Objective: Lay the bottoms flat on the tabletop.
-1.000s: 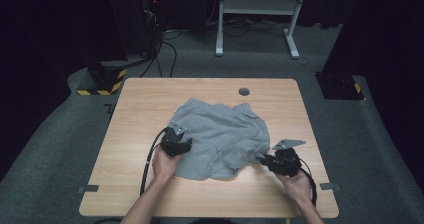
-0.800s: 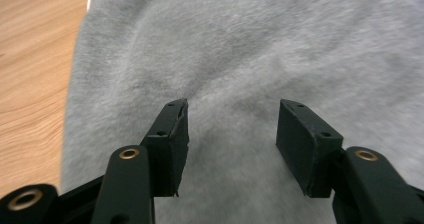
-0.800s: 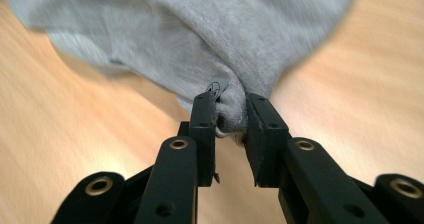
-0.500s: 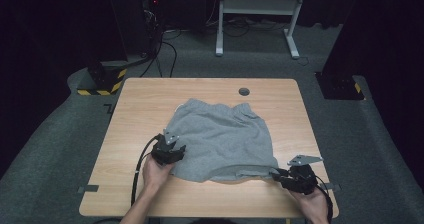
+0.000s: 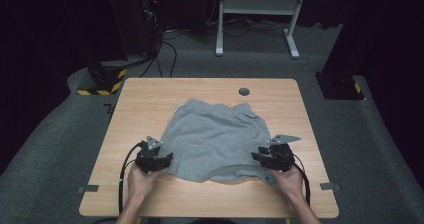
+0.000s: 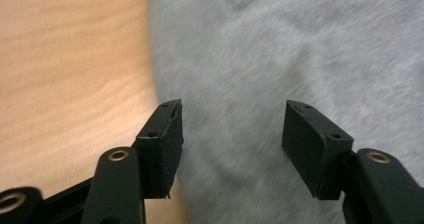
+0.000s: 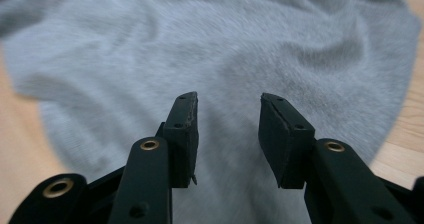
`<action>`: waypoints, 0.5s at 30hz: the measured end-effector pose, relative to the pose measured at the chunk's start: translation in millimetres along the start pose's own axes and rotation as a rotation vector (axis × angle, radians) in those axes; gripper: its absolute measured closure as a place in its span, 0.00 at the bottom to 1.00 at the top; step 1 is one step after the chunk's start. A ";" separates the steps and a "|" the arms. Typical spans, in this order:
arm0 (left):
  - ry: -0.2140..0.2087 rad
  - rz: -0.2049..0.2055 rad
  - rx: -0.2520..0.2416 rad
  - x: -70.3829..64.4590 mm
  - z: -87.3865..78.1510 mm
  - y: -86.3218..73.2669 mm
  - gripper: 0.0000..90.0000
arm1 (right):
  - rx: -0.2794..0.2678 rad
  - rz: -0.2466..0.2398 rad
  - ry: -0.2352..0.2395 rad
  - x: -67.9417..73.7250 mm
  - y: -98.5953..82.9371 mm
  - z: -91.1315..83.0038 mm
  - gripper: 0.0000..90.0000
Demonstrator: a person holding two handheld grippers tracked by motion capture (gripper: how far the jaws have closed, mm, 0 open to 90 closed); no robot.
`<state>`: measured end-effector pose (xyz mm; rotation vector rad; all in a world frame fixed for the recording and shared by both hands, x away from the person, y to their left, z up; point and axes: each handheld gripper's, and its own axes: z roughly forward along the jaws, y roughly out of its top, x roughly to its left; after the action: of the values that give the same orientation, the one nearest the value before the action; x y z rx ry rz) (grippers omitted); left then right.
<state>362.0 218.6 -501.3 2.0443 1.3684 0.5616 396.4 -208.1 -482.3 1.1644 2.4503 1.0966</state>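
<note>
A grey cloth garment (image 5: 215, 136) lies spread fairly flat on the wooden table (image 5: 145, 96), with a gathered band along its far edge. My left gripper (image 5: 167, 157) sits at the garment's near left corner, jaws open over the cloth edge. In the left gripper view the left gripper (image 6: 232, 134) is empty, with grey cloth (image 6: 280, 44) beneath and bare wood (image 6: 65, 74) to the left. My right gripper (image 5: 257, 157) rests at the near right corner, also open. Its own view shows the right gripper (image 7: 227, 129) apart above the garment (image 7: 200, 44).
A dark round hole (image 5: 244, 91) sits near the table's far edge. Bare wood surrounds the garment on all sides. Beyond the table, on the floor, stand a white desk frame (image 5: 260, 6) and a black-and-yellow striped base (image 5: 102, 81).
The crumpled garment has been pulled toward the near edge and spread out flat. Both grippers moved apart and nearer, and their jaws now stand open off the cloth.
</note>
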 end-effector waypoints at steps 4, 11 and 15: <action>-0.002 -0.024 0.031 3.8 -2.2 -10.5 0.46 | 0.047 0.016 -0.011 -7.2 -4.7 23.6 0.69; -0.005 -0.039 0.035 8.7 10.0 -7.0 0.55 | 0.087 -0.080 -0.083 -9.4 -0.9 36.2 0.80; -0.007 -0.034 0.016 10.2 22.3 4.6 0.67 | 0.083 -0.077 -0.117 -22.6 11.1 46.2 0.83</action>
<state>383.2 221.2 -514.1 2.0299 1.4056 0.5292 439.8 -195.6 -509.4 1.1142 2.4488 0.8869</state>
